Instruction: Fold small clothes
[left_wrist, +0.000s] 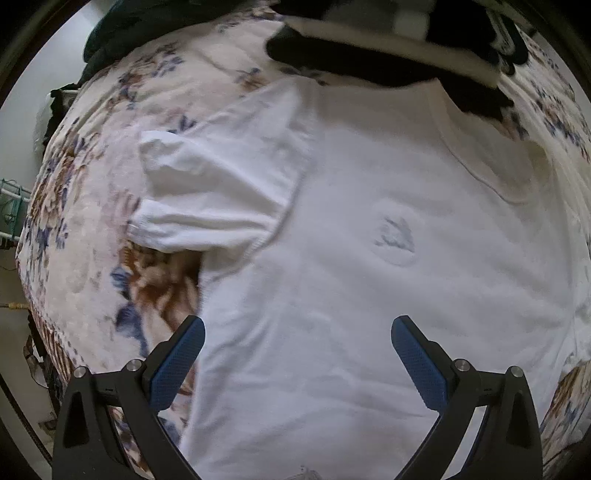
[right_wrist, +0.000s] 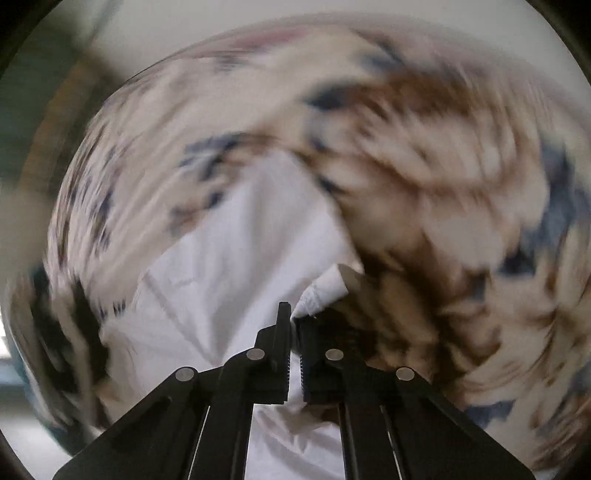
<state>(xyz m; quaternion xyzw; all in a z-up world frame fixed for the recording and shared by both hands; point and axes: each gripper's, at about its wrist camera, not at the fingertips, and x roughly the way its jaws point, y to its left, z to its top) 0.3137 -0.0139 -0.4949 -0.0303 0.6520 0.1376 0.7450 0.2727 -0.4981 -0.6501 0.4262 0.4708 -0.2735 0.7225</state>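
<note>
Left jaws: spread wide, holding nothing — the left gripper (left_wrist: 297, 332) hangs over the lower body of the white T-shirt (left_wrist: 369, 280), its blue fingertip pads (left_wrist: 181, 365) apart from the cloth.
Right jaws: the right gripper (right_wrist: 294, 325) is clamped on a bunched hem edge of the T-shirt (right_wrist: 236, 258).
T-shirt: lies spread flat on the floral blanket (left_wrist: 81, 206), one short sleeve (left_wrist: 214, 192) creased and rumpled to the side.
Markings: a faint round chest print (left_wrist: 395, 236), too pale to read; no legible writing.
Dark garments: black-and-white clothing (left_wrist: 388, 59) overlaps the collar at the far edge, blurred.
Hard to make out: the right wrist view is heavily motion-blurred — the blanket (right_wrist: 424, 184) pattern smears into streaks; the shirt's lower hem is cut off in the left view.
</note>
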